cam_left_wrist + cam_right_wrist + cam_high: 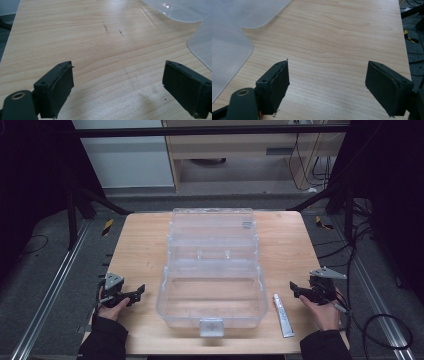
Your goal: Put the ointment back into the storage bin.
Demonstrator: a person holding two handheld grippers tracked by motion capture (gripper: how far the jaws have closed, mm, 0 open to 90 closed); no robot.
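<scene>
Both claws gape empty, the right claw (299,290) nearest the small tube (283,315) lying lengthwise toward the bench's (140,245) near-right corner, left claw (134,295) far across the clear box (212,285).

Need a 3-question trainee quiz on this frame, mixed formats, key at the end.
1. True or false: the clear plastic box in the middle of the wooden table has its lid closed.
2. The white tube lies between the box and which tongs? A) left tongs B) right tongs
3. Fill in: in both gripper views the jaws stand ____, with bare wood between them.

Key: 1 false, the lid stands open toward the far edge. 2 B. 3 open.
</scene>
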